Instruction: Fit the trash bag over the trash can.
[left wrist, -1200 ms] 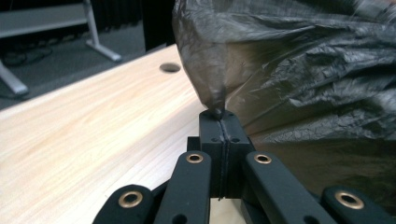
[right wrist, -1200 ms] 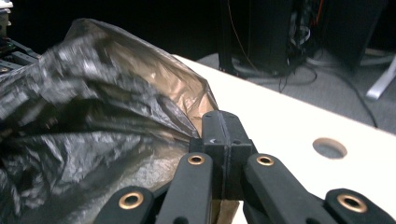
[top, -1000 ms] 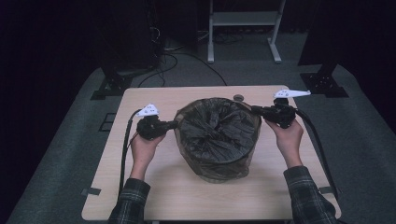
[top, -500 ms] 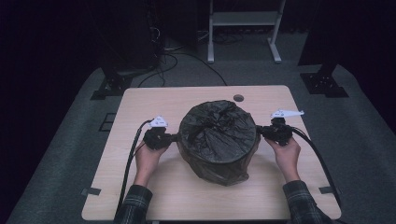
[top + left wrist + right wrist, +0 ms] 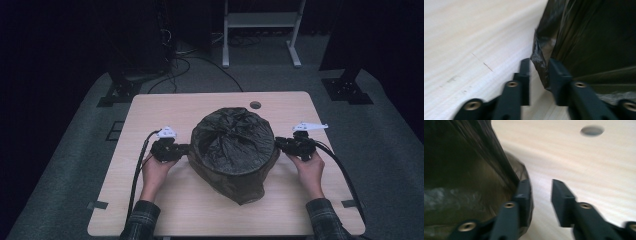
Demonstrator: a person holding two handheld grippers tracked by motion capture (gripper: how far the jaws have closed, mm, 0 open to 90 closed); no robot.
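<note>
A black plastic bag (image 5: 234, 145) is draped over a round bin in the middle of the wooden table (image 5: 165, 107). My left gripper (image 5: 186, 149) is at the bag's left side, low by the tabletop. Its jaws have just been opening, and a crumpled fold of the bag (image 5: 541, 62) lies loose between them in the left gripper view. My right gripper (image 5: 277, 145) is at the bag's right side. Its jaws have also just been opening; the bag (image 5: 474, 170) rests against the outside of one finger (image 5: 524, 192), with bare table in the gap.
A round cable hole (image 5: 255, 105) sits in the table behind the bag, seen too as the hole (image 5: 592, 130) in the right gripper view. Black cables trail from both grippers toward the front edge. Stands and cables crowd the dark floor beyond the table.
Both hands have come down the sides of the bin toward the tabletop, drawing the bag lower over it. The jaws of both grippers, shut on the bag before, now stand apart.
</note>
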